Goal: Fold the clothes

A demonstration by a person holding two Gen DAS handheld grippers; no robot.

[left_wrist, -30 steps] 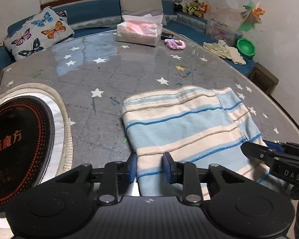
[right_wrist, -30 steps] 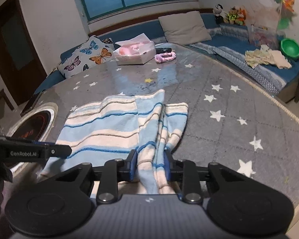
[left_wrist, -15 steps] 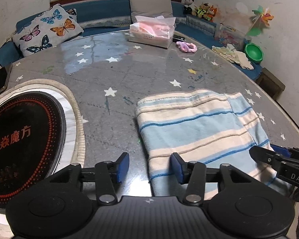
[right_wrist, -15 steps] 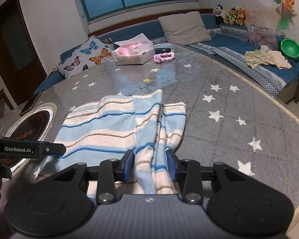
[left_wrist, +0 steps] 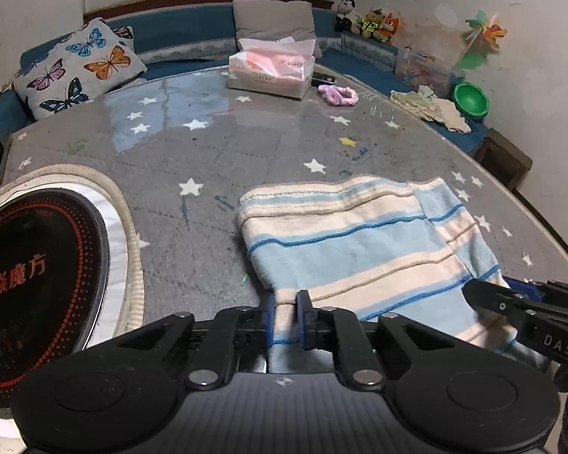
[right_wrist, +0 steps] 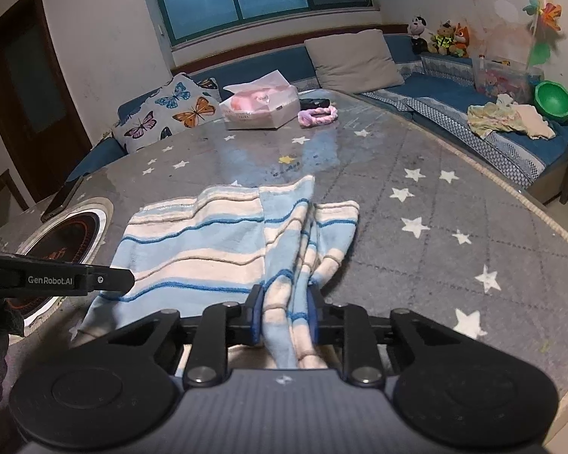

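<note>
Striped garment (left_wrist: 359, 249): blue, cream and pale-blue bands, lying mostly flat on the star-patterned table (left_wrist: 216, 159), near edge toward you, right side doubled over and bunched.

Left gripper (left_wrist: 284, 312): its jaws have just been closing; they now pinch a narrow strip of the near hem at the left corner.

Right gripper (right_wrist: 284, 312): its jaws have just been closing as well; they clamp a thick bundle of gathered folds at the near right corner.

Hazards, as judged:
- Your left hold takes only a sliver of hem. A brisk lift or a sideways pull could draw it out, dropping that corner.
- Your right hold contains several layers. Lifting may bring up the whole bunch, so any fold would set the creases in rather than flatten them.
- Uneven lifting between your two hands would skew the stripes and leave the edges mismatched.
- The round hob plate (left_wrist: 34, 287) sits near the left corner; cloth swung that way could drag across it.

View differences:
- Left wrist view: shows the flat left panel and its clean far edge; the right gripper appears only as a dark arm at the frame's right side.
- Right wrist view: shows the bunched ridge running away from the pads, and the overlapped flap, hardly legible from the left.
</note>
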